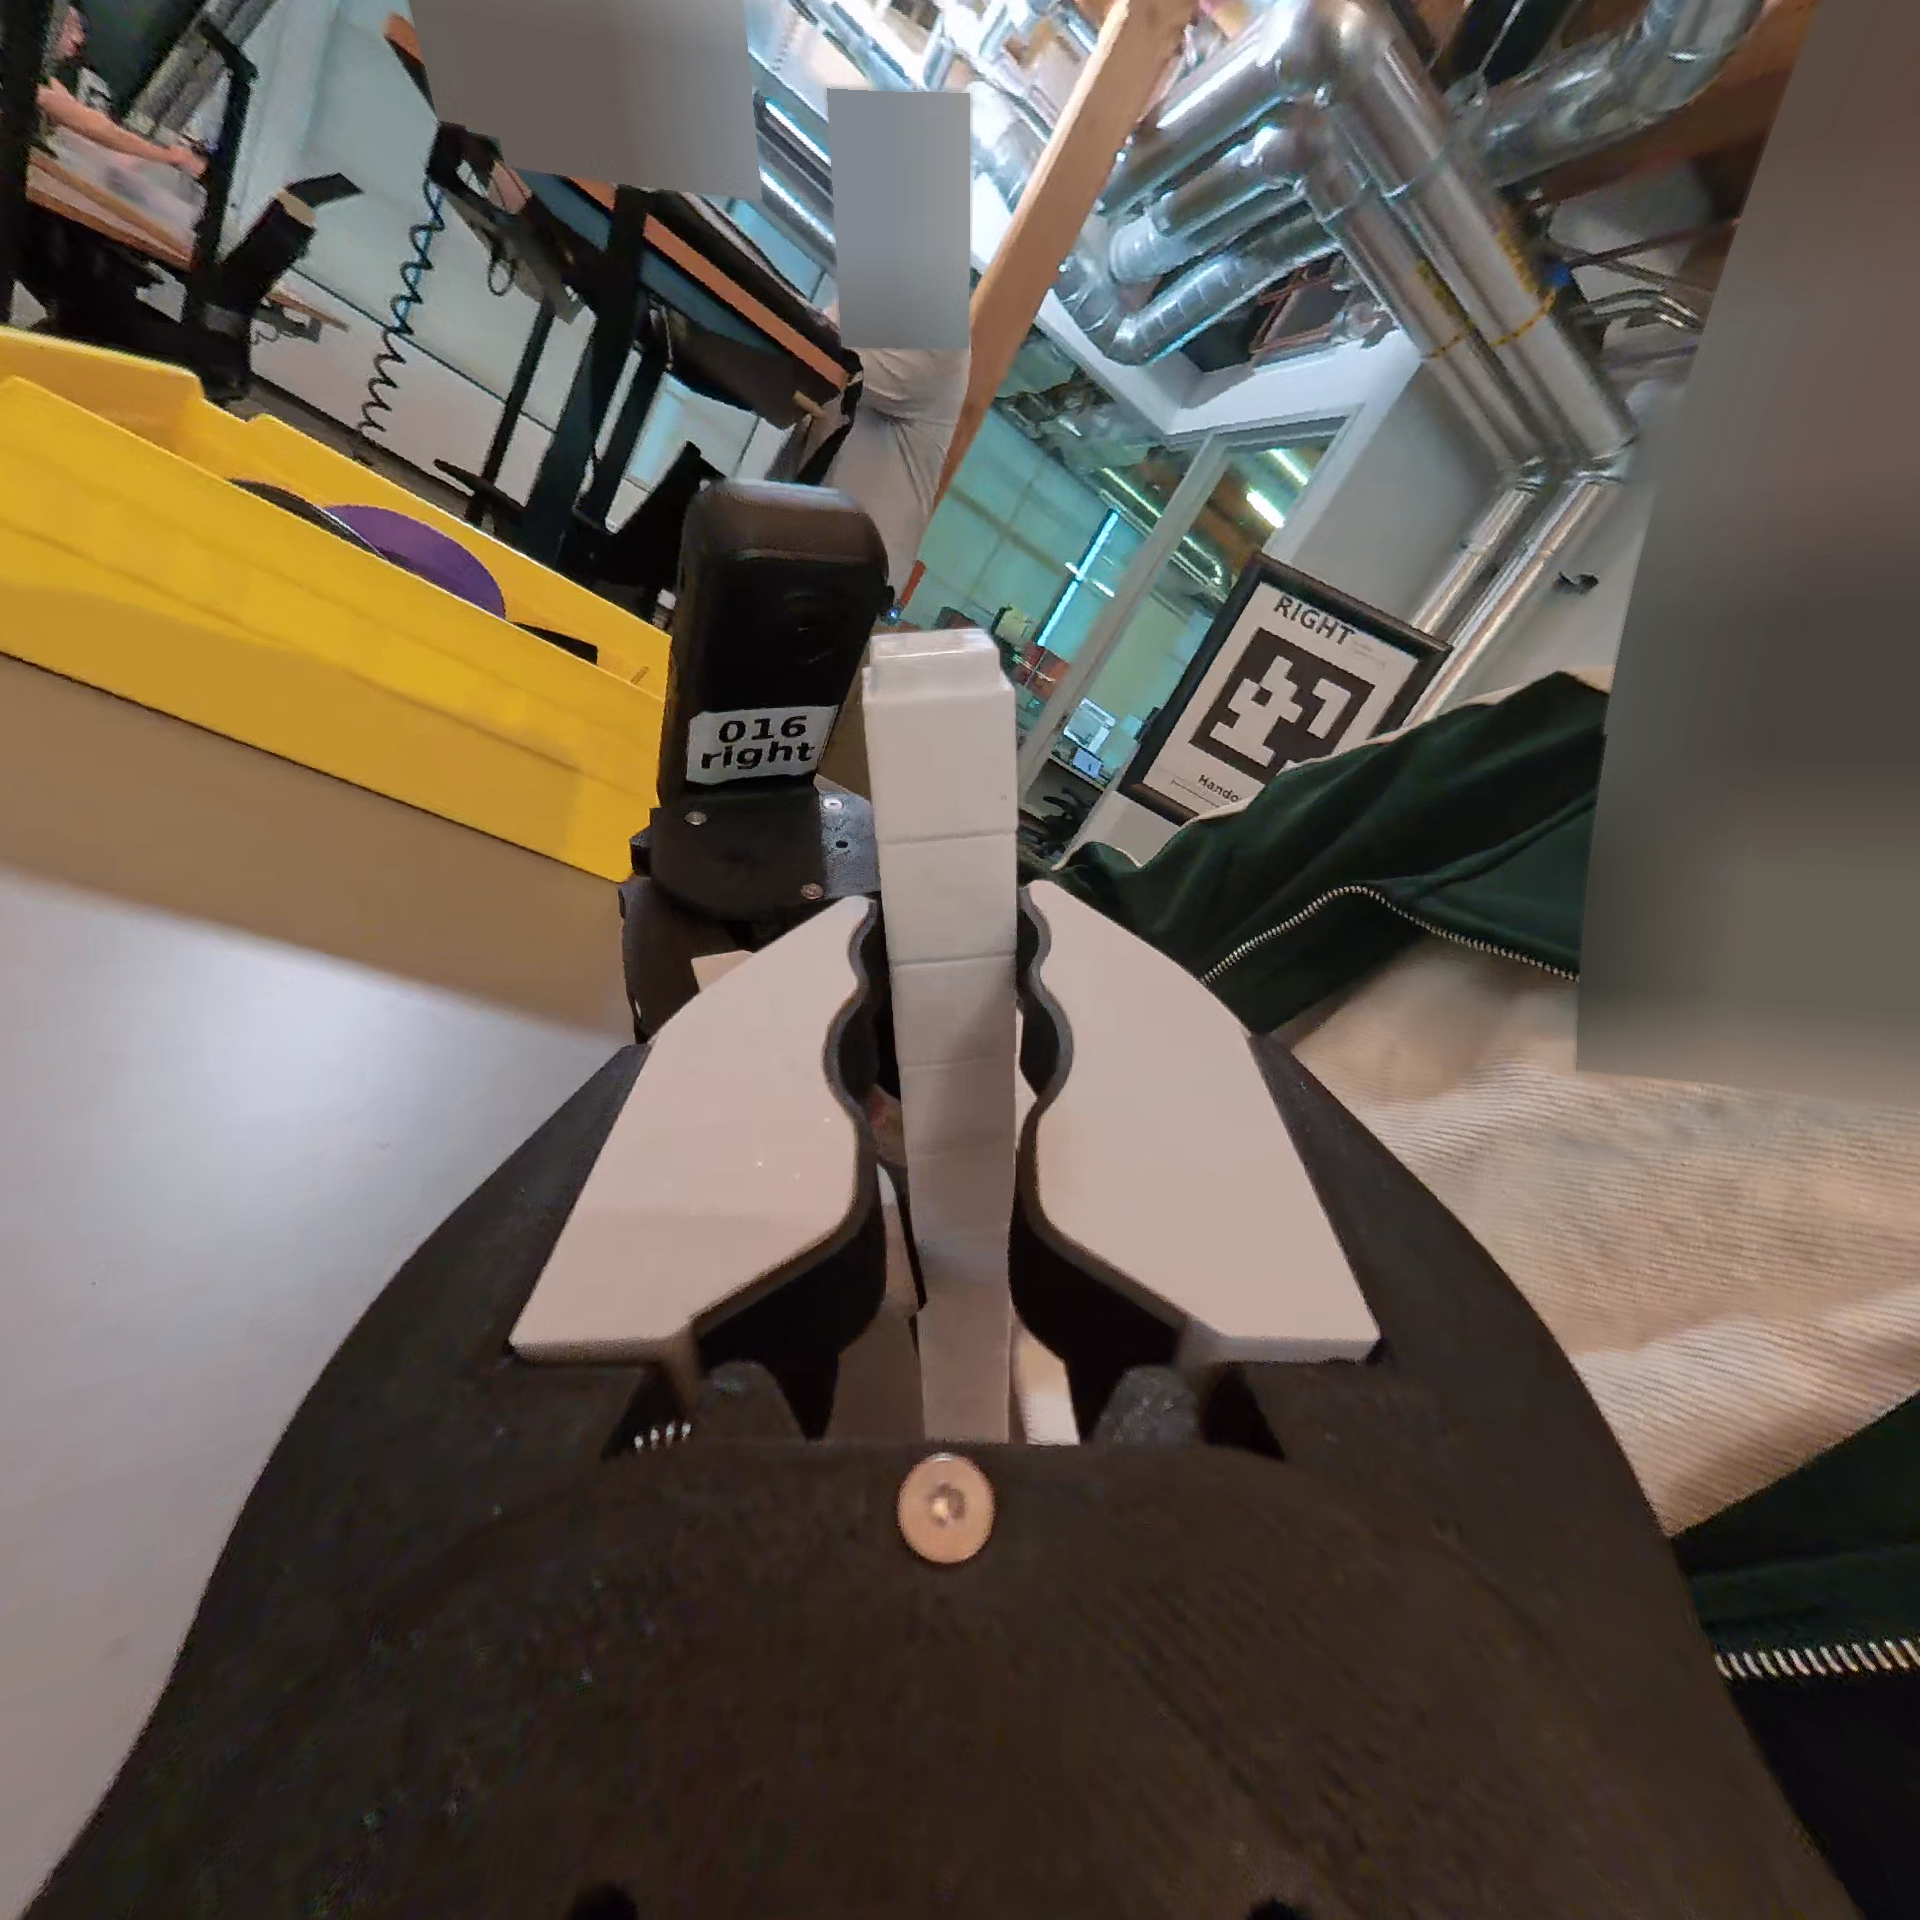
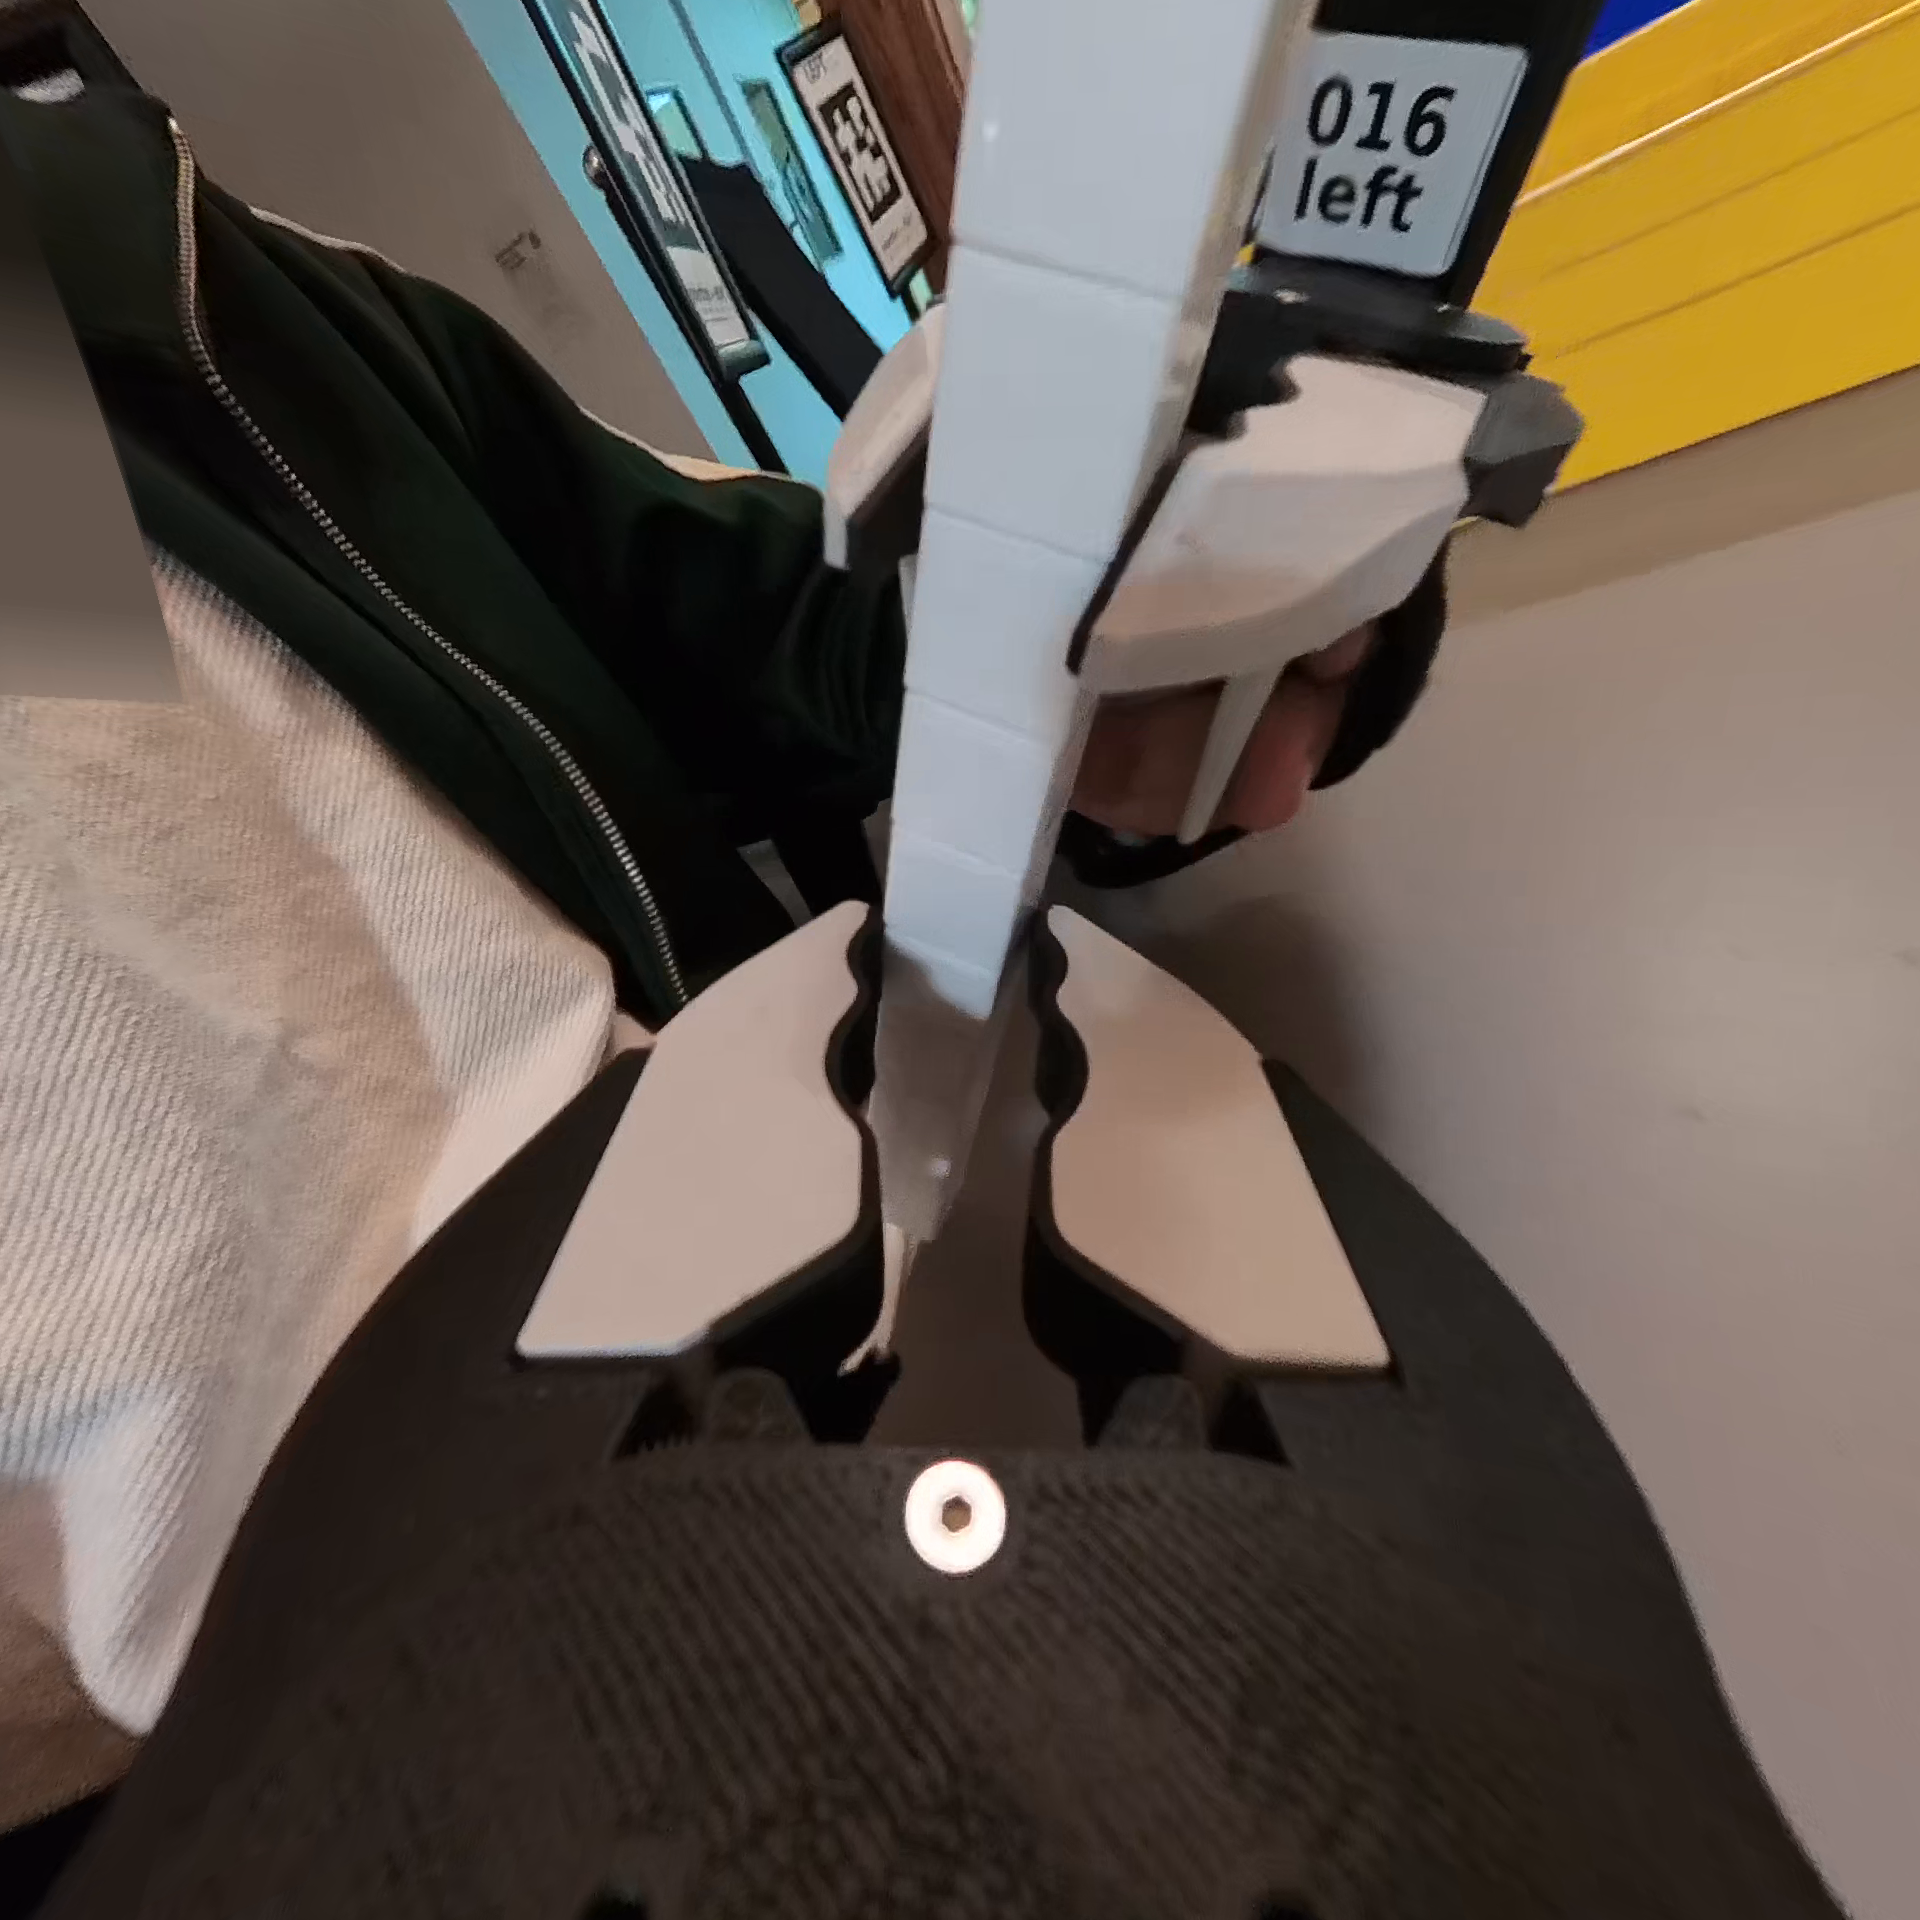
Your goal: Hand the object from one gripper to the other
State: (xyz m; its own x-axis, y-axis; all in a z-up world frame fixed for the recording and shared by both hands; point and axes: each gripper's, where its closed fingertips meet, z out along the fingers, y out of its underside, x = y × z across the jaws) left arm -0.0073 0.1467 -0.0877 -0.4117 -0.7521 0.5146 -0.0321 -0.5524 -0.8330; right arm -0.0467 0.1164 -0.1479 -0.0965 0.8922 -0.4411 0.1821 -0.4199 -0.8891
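A long white bar made of stacked blocks stands nearly upright between both grippers. In the left wrist view my left gripper is shut on it, both pale fingers pressed against its sides. The black camera of the right gripper rises just behind it; that gripper's fingers are mostly hidden. In the right wrist view my right gripper is closed on the lower end of the bar. The left gripper clamps the bar higher up, held by a gloved hand.
A yellow tray sits on the beige table to the left, with a purple disc in it; the tray also shows in the right wrist view. The person's dark green jacket and pale trousers are close beside the grippers. About 8 centimeters separates my left fingertips from my right.
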